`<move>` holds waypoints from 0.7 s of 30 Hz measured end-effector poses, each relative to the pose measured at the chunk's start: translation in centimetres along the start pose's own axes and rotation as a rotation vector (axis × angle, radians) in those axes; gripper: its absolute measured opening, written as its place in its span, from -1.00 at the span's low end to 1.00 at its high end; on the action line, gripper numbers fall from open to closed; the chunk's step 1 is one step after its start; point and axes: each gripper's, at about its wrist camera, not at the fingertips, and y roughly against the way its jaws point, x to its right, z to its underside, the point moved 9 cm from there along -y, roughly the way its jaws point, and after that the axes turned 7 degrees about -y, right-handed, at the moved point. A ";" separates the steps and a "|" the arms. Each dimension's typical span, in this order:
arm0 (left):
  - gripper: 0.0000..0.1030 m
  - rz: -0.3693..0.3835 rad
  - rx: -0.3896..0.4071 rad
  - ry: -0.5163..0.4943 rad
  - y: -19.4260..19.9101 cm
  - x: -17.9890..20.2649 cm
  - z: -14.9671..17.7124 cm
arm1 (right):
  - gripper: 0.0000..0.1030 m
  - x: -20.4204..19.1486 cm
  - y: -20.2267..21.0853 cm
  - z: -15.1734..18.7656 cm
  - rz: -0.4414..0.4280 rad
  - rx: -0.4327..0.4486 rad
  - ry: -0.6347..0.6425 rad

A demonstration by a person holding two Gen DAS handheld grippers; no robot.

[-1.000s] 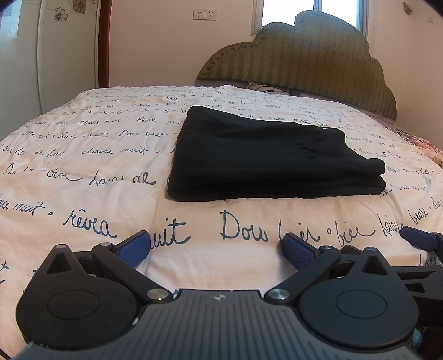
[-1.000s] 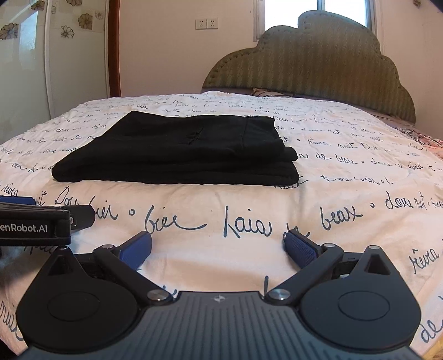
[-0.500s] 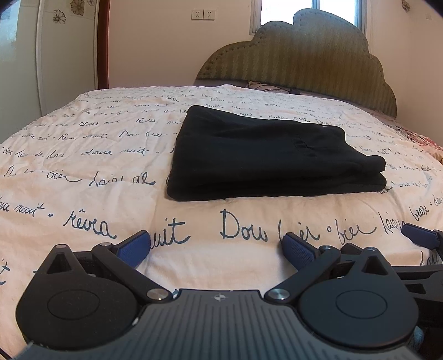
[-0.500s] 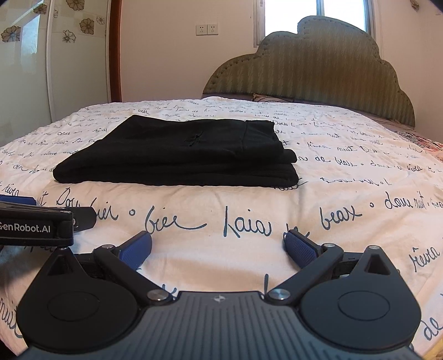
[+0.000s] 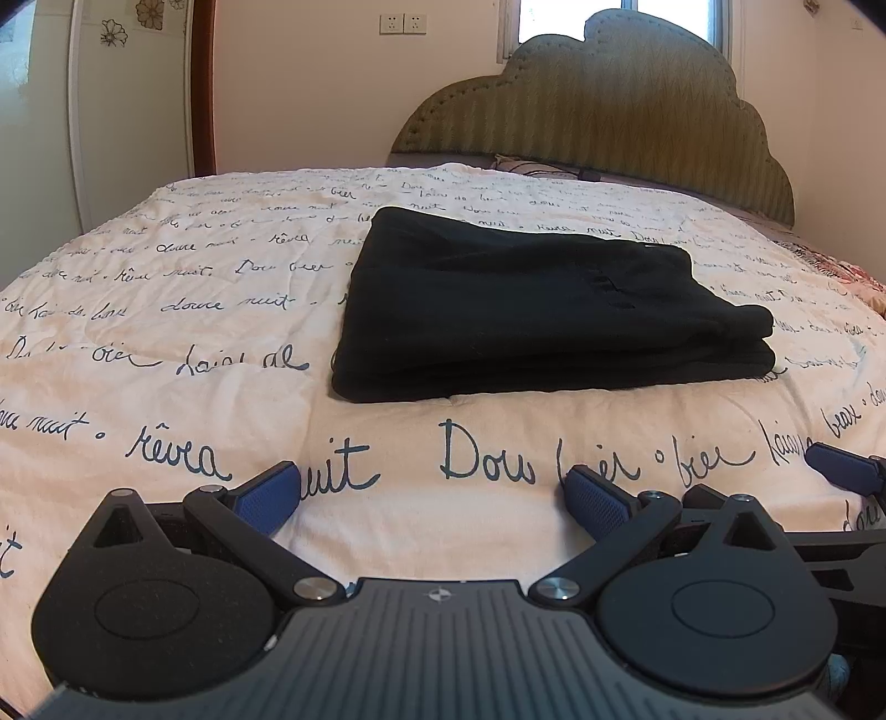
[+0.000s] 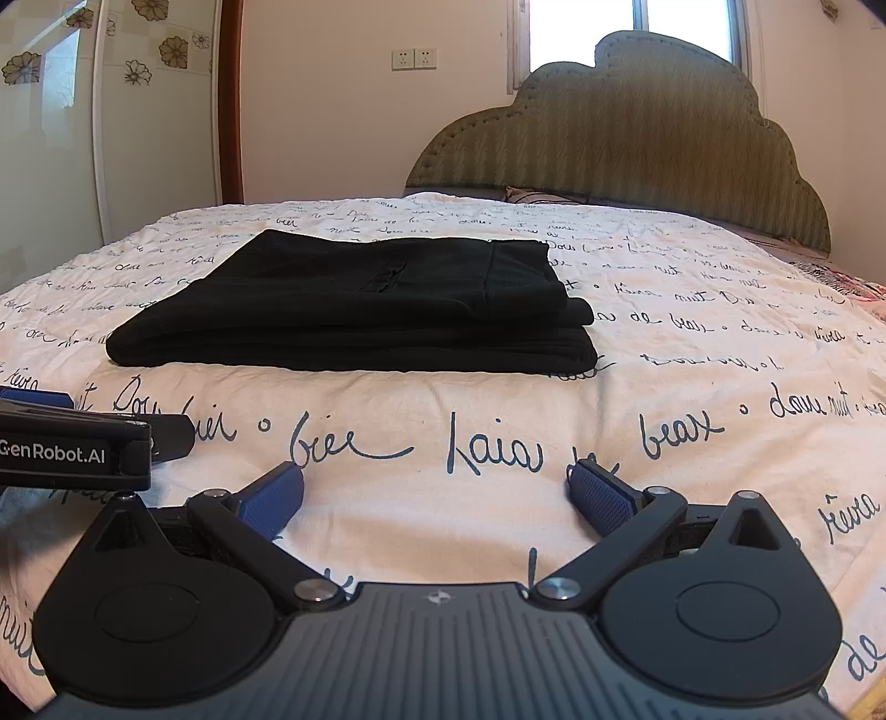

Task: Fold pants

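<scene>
Black folded fabric pants (image 5: 531,310) lie ahead of our spread left gripper (image 5: 429,498) and right gripper (image 6: 434,495) fingers; any snag reopens the fold.

1. Below me spreads a bed (image 5: 166,332), its cream quilt (image 6: 692,343) printed with dark blue handwritten script.
2. At the far end I see a scalloped olive headboard (image 5: 637,111) with a herringbone weave.
3. Above it sits a bright window (image 6: 581,27).
4. A double wall socket (image 6: 414,57) is mounted left of the window.
5. At my far left stands a flower-patterned panel (image 6: 160,61) beside a brown door frame (image 6: 230,99).
</scene>
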 end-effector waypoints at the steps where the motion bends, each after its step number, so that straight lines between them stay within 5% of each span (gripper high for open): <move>1: 1.00 0.000 0.000 0.000 0.0 0.0 0.0 | 1.00 0.0 0.0 0.0 0.000 -0.001 -0.001; 21: 1.00 -0.003 0.006 -0.001 0.0 0.0 0.0 | 1.00 -0.1 0.0 0.0 0.002 0.001 0.000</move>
